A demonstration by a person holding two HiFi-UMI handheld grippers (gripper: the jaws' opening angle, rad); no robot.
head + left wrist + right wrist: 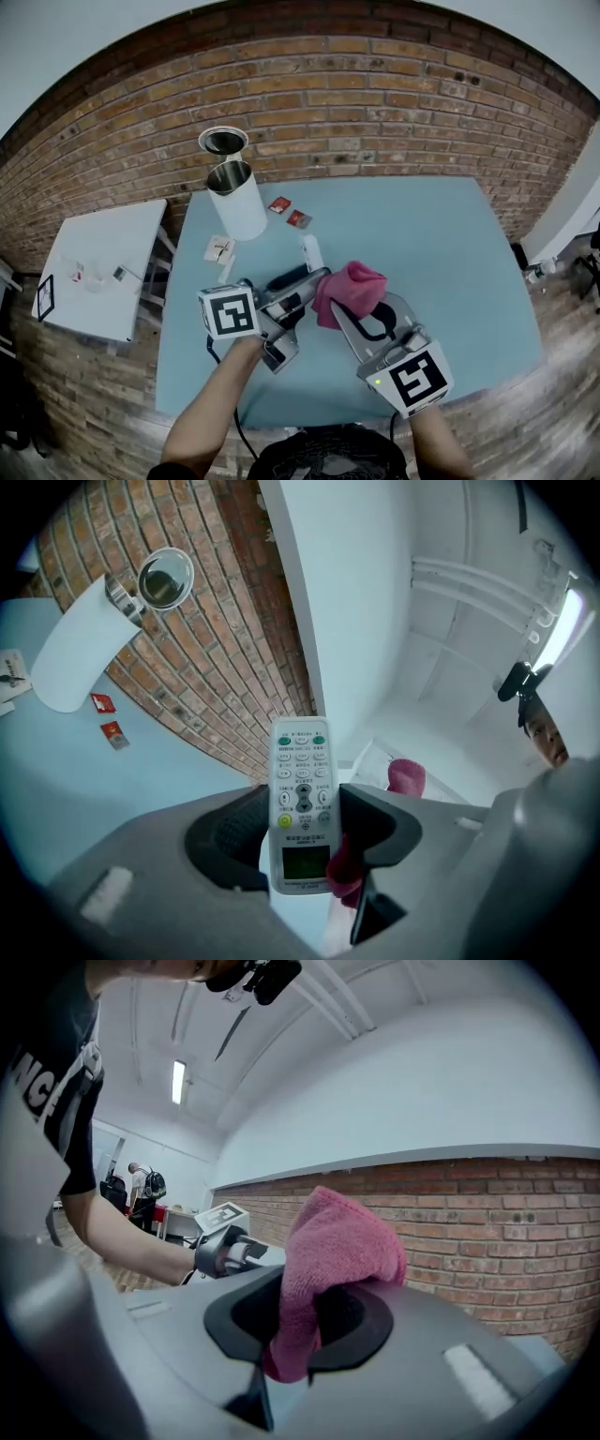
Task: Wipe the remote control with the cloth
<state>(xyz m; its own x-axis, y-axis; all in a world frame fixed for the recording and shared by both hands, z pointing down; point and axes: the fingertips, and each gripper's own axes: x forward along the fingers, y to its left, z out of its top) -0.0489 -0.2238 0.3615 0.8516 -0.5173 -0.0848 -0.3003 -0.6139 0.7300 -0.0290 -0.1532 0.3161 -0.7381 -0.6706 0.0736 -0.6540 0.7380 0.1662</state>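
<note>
On your worktop [441, 253] the white bin [239, 208] stands upright with its lid [223, 142] raised. Its inside is dark and the contents cannot be made out. Your left tool [300, 829] pinches the remote control [300, 780] across its lower body, buttons showing, held above the worktop. Your right tool [305, 1321] is clamped on the pink cloth [342, 1241], which is bunched just beside the remote control.
</note>
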